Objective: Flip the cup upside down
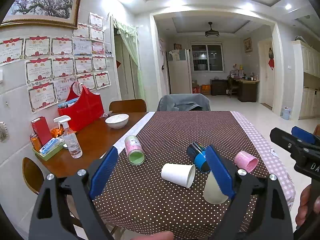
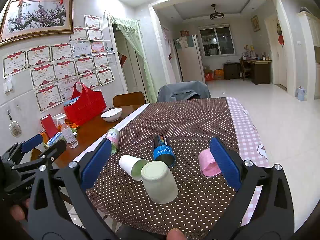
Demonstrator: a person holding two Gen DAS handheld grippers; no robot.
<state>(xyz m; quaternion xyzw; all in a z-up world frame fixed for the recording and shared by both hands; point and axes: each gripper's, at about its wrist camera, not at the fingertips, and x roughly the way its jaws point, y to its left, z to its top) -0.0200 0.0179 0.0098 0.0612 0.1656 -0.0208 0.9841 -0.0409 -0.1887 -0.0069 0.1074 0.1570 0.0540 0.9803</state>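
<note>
Several cups sit on the brown dotted tablecloth (image 1: 170, 124). A pale green cup (image 2: 160, 182) stands upside down near the front; it shows in the left wrist view (image 1: 214, 190) partly behind my finger. A white paper cup (image 1: 178, 175) (image 2: 133, 167) lies on its side. A blue-black cup (image 1: 197, 156) (image 2: 164, 151), a pink cup (image 1: 246, 161) (image 2: 208, 165) and a pink-green cup (image 1: 134, 150) (image 2: 113, 142) also lie on their sides. My left gripper (image 1: 162, 170) is open and empty. My right gripper (image 2: 160, 166) is open and empty above the cups.
On the bare wood table at the left stand a white bowl (image 1: 117, 121), a spray bottle (image 1: 70, 138), a red bag (image 1: 82, 110) and a tray of small items (image 1: 48, 150). Chairs (image 1: 184, 103) stand at the far edge. A pink checked cloth (image 1: 260, 140) covers the right edge.
</note>
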